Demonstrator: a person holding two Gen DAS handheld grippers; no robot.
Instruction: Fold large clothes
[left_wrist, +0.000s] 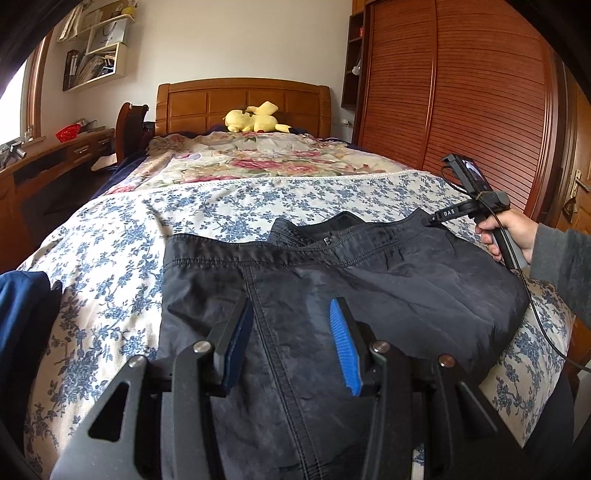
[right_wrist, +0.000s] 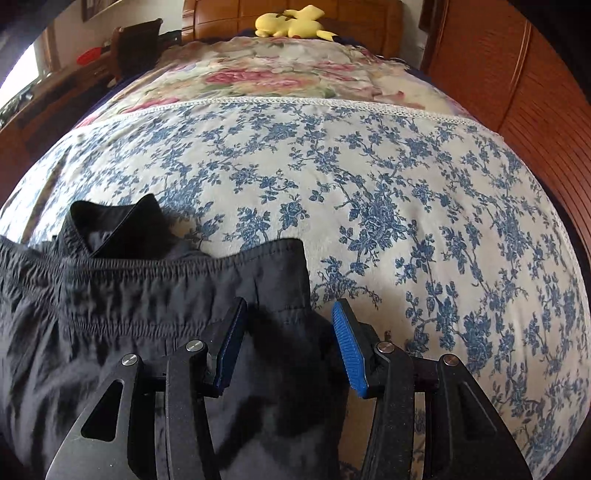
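Black trousers (left_wrist: 351, 280) on a white cover (left_wrist: 229, 206) with blue flowers; pink-rose quilt (left_wrist: 251, 158) behind; yellow plush (left_wrist: 255, 118); blue gripper pads (left_wrist: 343, 347); grey sleeve (left_wrist: 565, 258)

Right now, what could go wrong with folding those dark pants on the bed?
The dark pants lie near the bed's edge, so a tug might slide them off the blue-flowered bedspread. The right gripper sits at the waistband's corner; closing there might catch only one layer. Its cable trails across the fabric and could snag.
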